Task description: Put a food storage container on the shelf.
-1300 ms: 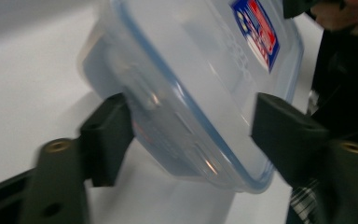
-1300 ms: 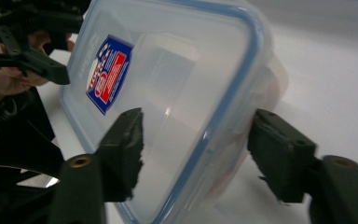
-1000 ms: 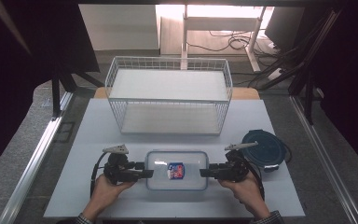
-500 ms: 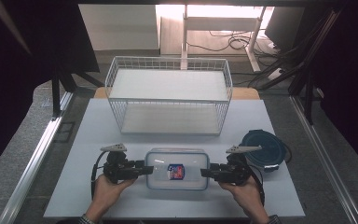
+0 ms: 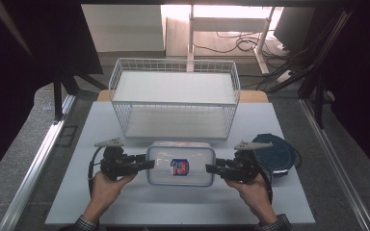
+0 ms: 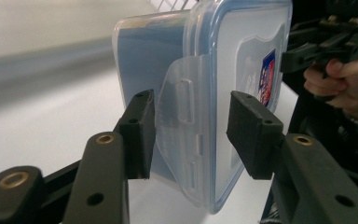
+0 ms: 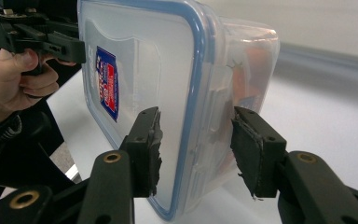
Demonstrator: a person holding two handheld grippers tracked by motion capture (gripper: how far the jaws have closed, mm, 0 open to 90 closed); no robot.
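1. Between the jaws of both grippers: a clear plastic food container (image 5: 180, 164), rectangular with rounded corners, blue-tinted seal running round the lid rim, hinged locking flaps on the short ends, a small red-and-blue label (image 5: 178, 166) at the lid's middle.
2. Left gripper (image 5: 145, 163): jaws astride the container's left short end, having just been closing; in the left gripper view one pad (image 6: 140, 133) flat against the body side and the end flap (image 6: 182, 112) standing between the pads, the other pad (image 6: 248, 133) on the lid side, a narrow gap possibly left there. Clamped on the end, as far as can be told.
3. Right gripper (image 5: 211, 168): jaws astride the opposite short end, one worn pad (image 7: 147, 149) on the lid face, the other (image 7: 254, 154) beside the body wall. Contact on the body side hard to tell; apparently gripping the end.
4. Container spanning the space from one pair of jaws to the other, lid up in the high view, above the white table (image 5: 77, 192). Something orange-brown faintly visible through the wall in the right gripper view; contents otherwise unclear.
5. Just beyond the container, away from the hands: a white wire basket rack (image 5: 173, 96), two tiers, both shelves bare.
6. Outward from the right jaws: a dark blue round lidded container (image 5: 277, 151) just beside the right hand (image 5: 253, 190); contents hidden.
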